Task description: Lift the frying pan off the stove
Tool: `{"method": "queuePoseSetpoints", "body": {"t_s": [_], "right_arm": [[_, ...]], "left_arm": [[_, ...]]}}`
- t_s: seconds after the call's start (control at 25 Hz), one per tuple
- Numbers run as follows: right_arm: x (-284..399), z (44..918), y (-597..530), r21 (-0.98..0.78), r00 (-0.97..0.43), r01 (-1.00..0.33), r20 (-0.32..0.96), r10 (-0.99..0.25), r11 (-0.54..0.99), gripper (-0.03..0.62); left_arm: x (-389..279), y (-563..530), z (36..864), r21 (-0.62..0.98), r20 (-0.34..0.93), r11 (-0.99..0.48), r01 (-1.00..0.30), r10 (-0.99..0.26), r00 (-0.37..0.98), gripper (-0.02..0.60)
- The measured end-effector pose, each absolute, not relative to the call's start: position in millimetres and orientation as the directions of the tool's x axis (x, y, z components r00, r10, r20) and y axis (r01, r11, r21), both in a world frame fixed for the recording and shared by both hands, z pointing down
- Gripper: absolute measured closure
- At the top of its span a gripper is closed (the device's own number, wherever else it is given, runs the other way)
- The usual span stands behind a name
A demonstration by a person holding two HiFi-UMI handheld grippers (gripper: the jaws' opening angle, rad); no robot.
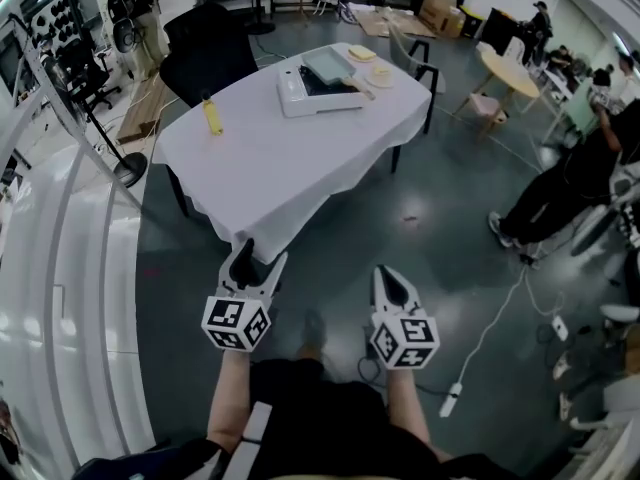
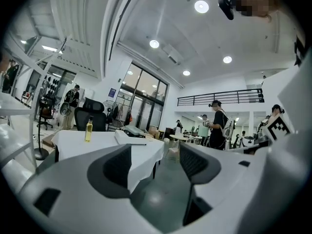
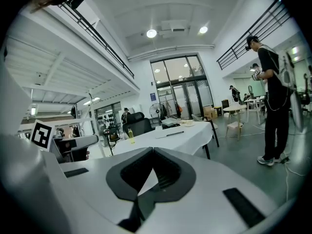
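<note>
The white stove (image 1: pixel 305 94) stands on the far part of a table under a white cloth (image 1: pixel 290 158). A grey frying pan (image 1: pixel 326 67) rests on it, handle toward the right. Both grippers hang over the floor in front of the table's near corner, far from the pan. My left gripper (image 1: pixel 258 258) is open with nothing between its jaws. My right gripper (image 1: pixel 387 276) is shut and empty. In the left gripper view the stove (image 2: pixel 129 132) shows small beyond the open jaws of the left gripper (image 2: pixel 155 156). The right gripper (image 3: pixel 152 153) points at the table (image 3: pixel 168 139).
A yellow bottle (image 1: pixel 213 116) stands on the table's left side, and two plates (image 1: pixel 363 55) lie right of the stove. A black office chair (image 1: pixel 205 38) is behind the table. People stand at the right (image 1: pixel 570 183). A white cable and power strip (image 1: pixel 452 398) lie on the floor.
</note>
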State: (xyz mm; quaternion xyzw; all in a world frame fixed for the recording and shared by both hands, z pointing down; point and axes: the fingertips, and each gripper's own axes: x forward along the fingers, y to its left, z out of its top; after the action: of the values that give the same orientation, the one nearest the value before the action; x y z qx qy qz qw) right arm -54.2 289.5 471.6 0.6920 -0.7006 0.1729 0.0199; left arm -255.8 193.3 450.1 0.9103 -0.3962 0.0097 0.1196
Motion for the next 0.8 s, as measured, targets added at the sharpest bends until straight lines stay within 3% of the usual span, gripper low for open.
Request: {"method": "queuePoseSetpoints", "body": {"t_s": [0.8], "right_arm": [[-67,491,239,-0.202,-0.014,-0.978,0.328,-0.944,-0.056,0.589]], "left_arm": [[-275,141,480,0.243,0.171,-0.651,-0.719,-0.701,0.692,0.29]]}}
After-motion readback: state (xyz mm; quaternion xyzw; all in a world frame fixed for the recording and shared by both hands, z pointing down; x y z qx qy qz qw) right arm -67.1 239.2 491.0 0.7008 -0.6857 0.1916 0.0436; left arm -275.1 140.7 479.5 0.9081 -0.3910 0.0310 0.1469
